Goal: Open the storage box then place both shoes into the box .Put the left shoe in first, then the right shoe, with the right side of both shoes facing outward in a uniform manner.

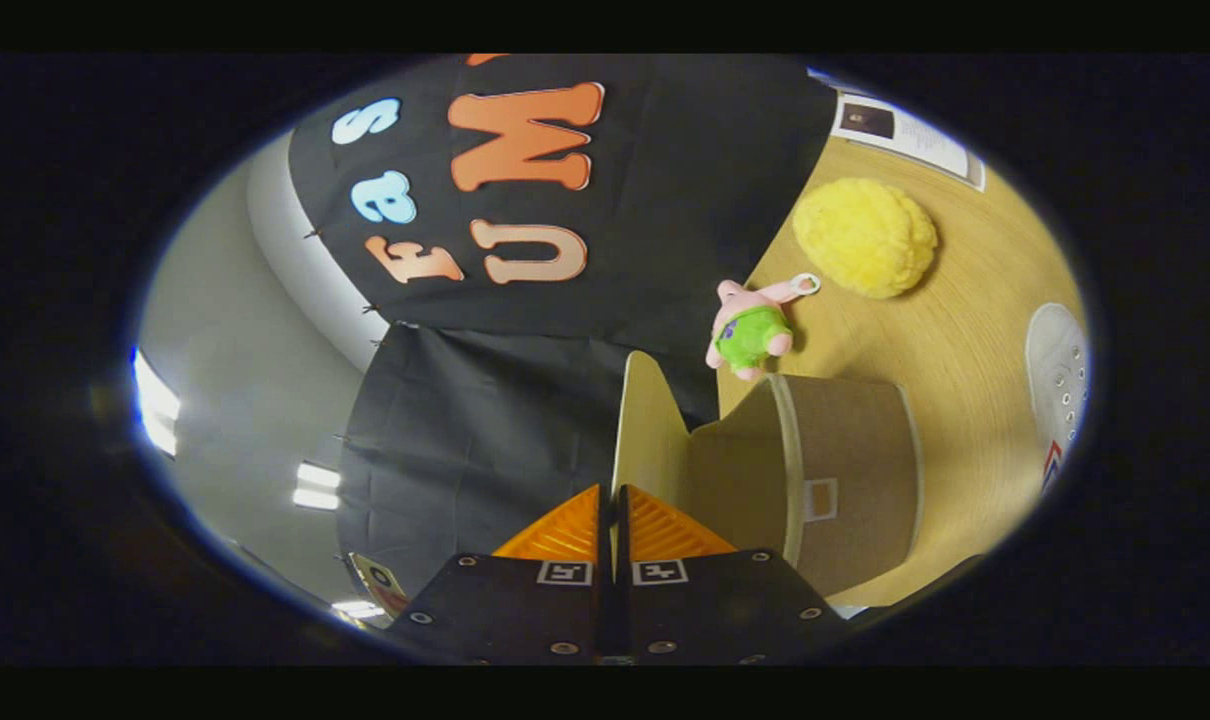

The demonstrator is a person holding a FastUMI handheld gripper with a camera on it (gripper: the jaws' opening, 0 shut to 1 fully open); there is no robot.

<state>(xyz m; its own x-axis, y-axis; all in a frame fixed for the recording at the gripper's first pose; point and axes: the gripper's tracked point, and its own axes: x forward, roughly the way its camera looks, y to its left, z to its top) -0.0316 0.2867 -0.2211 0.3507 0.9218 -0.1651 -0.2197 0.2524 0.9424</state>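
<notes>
The hand-held gripper (610, 500) is turned on its side, so the table (965, 330) is standing up like a wall in the gripper view. The two fingers are pressed close together, with just a thin crack between them. The thin edge of the storage box lid (645, 420) is sitting right at that crack. The fingers seem to be pinching the lid's edge, but the very spot where they meet it is too tight to see well.

The lid is a pale, flat flap. It is swung away from the storage box (845, 480), so the box is standing open. The box is brown with a light rim around its mouth, and it has a small pale square tab (821, 499) on its side. It is sitting on the wooden table, just beside the fingers.

A small plush toy (750, 330) is lying on the table just beyond the box. It is pink and is wearing something green, and it has a little ring (807, 284) on it. A fluffy yellow ball (865, 237) is lying a bit farther off, near the toy but not touching it.

One white shoe (1060, 385) is lying on the table, well apart from the box. It has rows of little lace holes and a small red and blue mark. It is not in the box yet.

A sheet of paper (905, 130) is lying at the far end of the table, past the yellow ball. Ceiling lights (315, 485) are glowing on the other side of the fingers.
</notes>
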